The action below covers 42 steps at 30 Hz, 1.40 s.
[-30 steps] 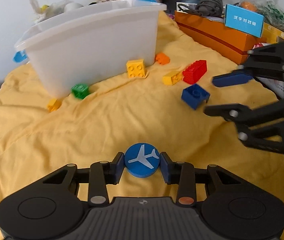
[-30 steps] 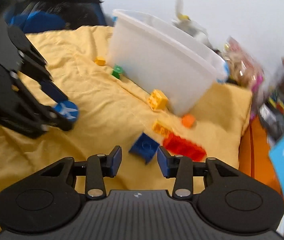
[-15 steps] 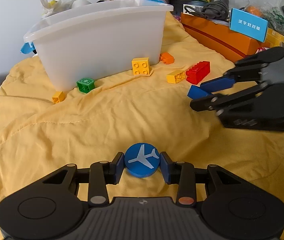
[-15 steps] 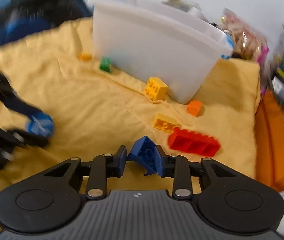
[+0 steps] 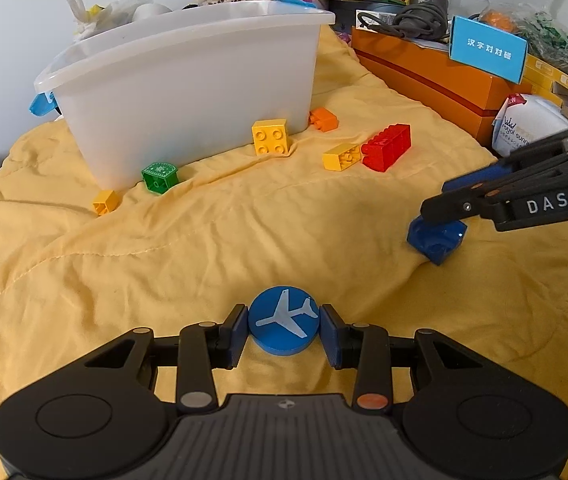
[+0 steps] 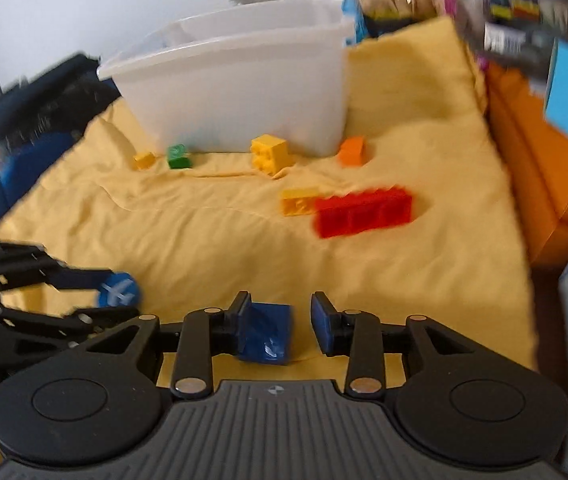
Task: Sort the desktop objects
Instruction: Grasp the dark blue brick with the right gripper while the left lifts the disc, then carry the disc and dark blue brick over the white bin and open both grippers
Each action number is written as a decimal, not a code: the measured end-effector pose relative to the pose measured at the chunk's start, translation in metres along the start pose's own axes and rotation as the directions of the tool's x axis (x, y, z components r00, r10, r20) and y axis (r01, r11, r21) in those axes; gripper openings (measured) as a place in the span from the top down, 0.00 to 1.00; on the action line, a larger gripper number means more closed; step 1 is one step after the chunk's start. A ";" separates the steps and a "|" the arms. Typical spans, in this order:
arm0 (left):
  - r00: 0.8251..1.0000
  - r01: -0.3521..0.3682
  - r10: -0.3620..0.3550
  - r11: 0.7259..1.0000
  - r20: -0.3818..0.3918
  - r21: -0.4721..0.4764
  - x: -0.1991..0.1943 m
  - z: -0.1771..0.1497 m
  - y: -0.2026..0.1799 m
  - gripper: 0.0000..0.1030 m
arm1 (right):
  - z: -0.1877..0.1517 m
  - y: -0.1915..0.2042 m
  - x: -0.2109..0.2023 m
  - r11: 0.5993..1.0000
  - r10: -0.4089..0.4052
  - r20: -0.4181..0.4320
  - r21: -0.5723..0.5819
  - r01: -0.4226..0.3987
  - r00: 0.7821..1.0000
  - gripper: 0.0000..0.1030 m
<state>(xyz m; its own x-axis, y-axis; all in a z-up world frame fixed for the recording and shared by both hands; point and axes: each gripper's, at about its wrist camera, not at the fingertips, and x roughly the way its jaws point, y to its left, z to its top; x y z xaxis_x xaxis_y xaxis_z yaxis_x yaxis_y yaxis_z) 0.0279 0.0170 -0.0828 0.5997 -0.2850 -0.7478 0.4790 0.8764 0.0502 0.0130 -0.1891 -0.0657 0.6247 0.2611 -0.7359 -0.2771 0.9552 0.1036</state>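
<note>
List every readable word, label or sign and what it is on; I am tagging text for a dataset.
"DAS": white letters on the right gripper.
"汉字对对碰": white on the light blue box.
"NEW": red tag on the white pack; its other print is too small.
A white airplane sign, no words: the blue disc.
Background packaging print: too blurred.

seven bricks (image 5: pixel 386 146), one disc (image 5: pixel 284 325), one bin (image 5: pixel 188 80)
</note>
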 end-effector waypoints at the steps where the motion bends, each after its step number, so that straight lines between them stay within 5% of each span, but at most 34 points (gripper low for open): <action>1: 1.000 -0.001 0.001 1.000 0.001 0.002 0.000 0.000 0.000 0.59 | 0.000 0.003 -0.004 1.000 -0.006 0.011 -0.025 0.006 1.000 0.60; 4: 1.000 -0.003 0.003 1.000 0.001 0.001 0.001 -0.001 -0.001 0.59 | 0.000 0.015 -0.007 0.993 -0.017 0.032 -0.119 0.021 0.999 0.48; 8: 1.000 -0.005 0.005 1.000 0.008 0.003 0.003 -0.001 -0.002 0.59 | -0.006 0.028 0.009 0.983 -0.057 -0.016 -0.175 0.053 0.998 0.47; 12: 0.999 0.003 -0.004 1.000 0.040 0.010 -0.001 -0.003 -0.003 0.60 | -0.014 0.027 0.017 0.983 -0.041 -0.054 -0.180 0.031 0.998 0.67; 20: 0.985 0.004 -0.006 1.000 0.173 0.008 -0.038 0.034 0.002 0.60 | 0.006 0.034 0.003 0.982 -0.025 -0.016 -0.189 0.021 1.000 0.67; 31: 0.919 -0.107 0.111 0.994 0.377 -0.032 -0.048 0.145 0.045 0.60 | 0.109 0.031 -0.014 0.966 -0.044 0.254 -0.236 0.106 0.966 0.67; 35: 0.913 -0.140 0.154 0.988 0.379 -0.064 -0.031 0.178 0.062 0.59 | 0.161 0.025 -0.005 0.970 -0.074 0.335 -0.197 0.146 0.939 0.67; 38: 0.925 -0.107 0.128 0.991 0.358 -0.079 -0.014 0.192 0.074 0.53 | 0.182 0.022 0.008 0.970 -0.097 0.350 -0.177 0.168 0.932 0.65; 42: 0.928 -0.136 0.149 0.989 0.343 -0.063 -0.010 0.176 0.078 0.46 | 0.179 0.014 0.029 0.971 -0.100 0.287 -0.180 0.156 0.953 0.55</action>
<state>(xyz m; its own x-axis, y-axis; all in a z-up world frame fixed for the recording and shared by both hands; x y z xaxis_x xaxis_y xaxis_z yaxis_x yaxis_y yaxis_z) 0.1718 0.0197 0.0454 0.8473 -0.2668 -0.4593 0.3519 0.9296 0.1092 0.1575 -0.1432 0.0342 0.8323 0.1931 -0.5195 -0.3031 0.9434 -0.1349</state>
